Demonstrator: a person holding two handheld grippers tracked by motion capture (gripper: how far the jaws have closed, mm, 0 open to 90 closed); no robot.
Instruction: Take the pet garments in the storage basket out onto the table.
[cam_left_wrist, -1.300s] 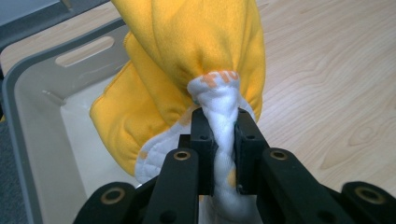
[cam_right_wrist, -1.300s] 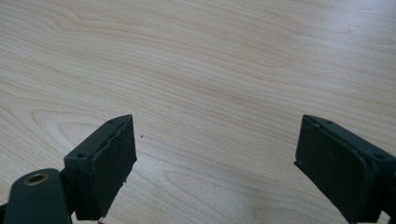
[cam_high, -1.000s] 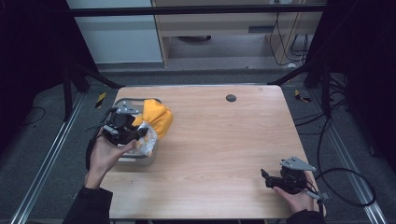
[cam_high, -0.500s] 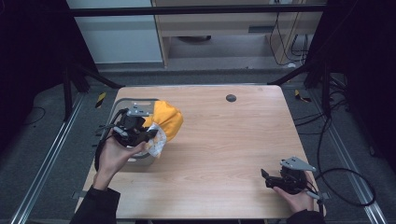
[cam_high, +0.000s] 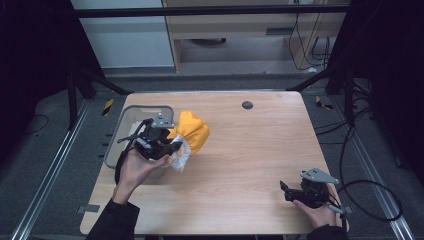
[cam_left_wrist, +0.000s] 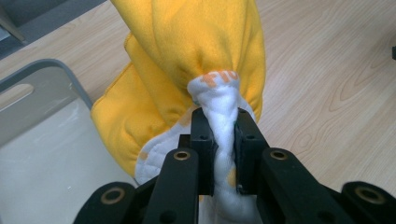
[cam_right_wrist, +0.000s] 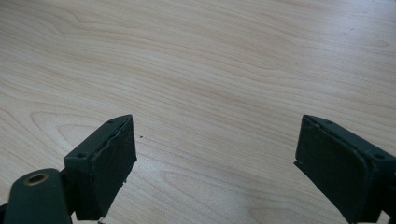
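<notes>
While the left gripper (cam_high: 172, 145) lifts a yellow cloth (cam_high: 192, 131) beside the grey bin (cam_high: 116, 134), the right gripper (cam_high: 286, 191) rests on the desk (cam_high: 250, 150). Up close, its fingers (cam_left_wrist: 201, 140) pinch what looks like white lining. The right's stand spread.

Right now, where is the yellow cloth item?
In the high view the yellow cloth item is at the table's left side, just right of the grey bin, pinched by its white part in the left gripper.

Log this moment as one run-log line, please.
left gripper: shut on yellow cloth | right gripper: open above table | bin: beside cloth
</notes>
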